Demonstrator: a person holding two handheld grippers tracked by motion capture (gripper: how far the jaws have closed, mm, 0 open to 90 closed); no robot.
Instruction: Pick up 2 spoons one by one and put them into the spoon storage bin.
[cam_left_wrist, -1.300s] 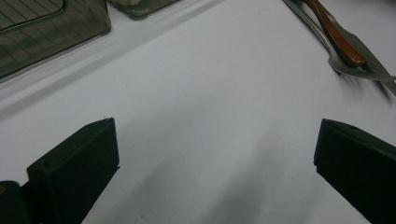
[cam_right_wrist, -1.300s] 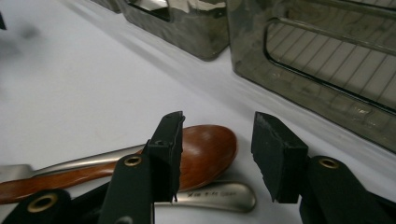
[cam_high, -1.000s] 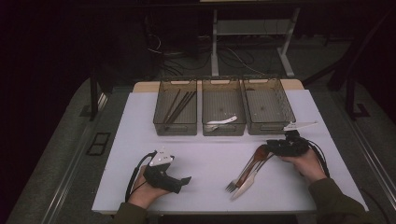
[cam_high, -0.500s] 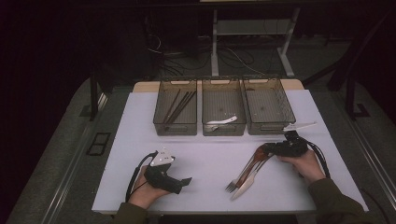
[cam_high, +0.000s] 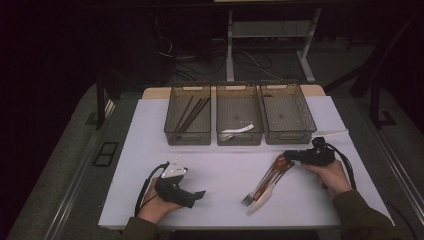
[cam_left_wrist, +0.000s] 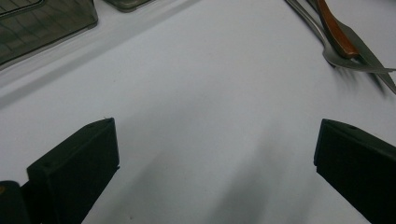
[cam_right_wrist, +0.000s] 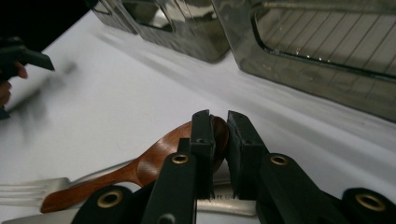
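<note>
A pile of cutlery lies at front right: a wooden spoon (cam_high: 272, 172), a metal fork (cam_high: 247, 200) and a knife (cam_high: 261, 199). My right gripper (cam_high: 286, 157) points left at the spoon's bowl end. In the right gripper view its jaws have just been closing, and the right gripper (cam_right_wrist: 220, 126) now pinches the rim of the wooden spoon (cam_right_wrist: 154, 163) bowl. The fork (cam_right_wrist: 23, 191) lies beside the handle. My left gripper (cam_high: 200, 195) rests on the table at front left, and in the left gripper view it (cam_left_wrist: 215, 158) stands open with nothing between its fingers.
Three clear bins stand in a row at the back: the left bin (cam_high: 170, 125) holds dark chopsticks, the middle bin (cam_high: 239, 141) a white spoon (cam_high: 239, 131), and the right bin (cam_high: 306, 117) looks bare. White tabletop (cam_high: 225, 165) stretches between my hands.
The right gripper's jaws have drawn together onto the wooden spoon's bowl. The left gripper and the cutlery pile have stayed where they were.
</note>
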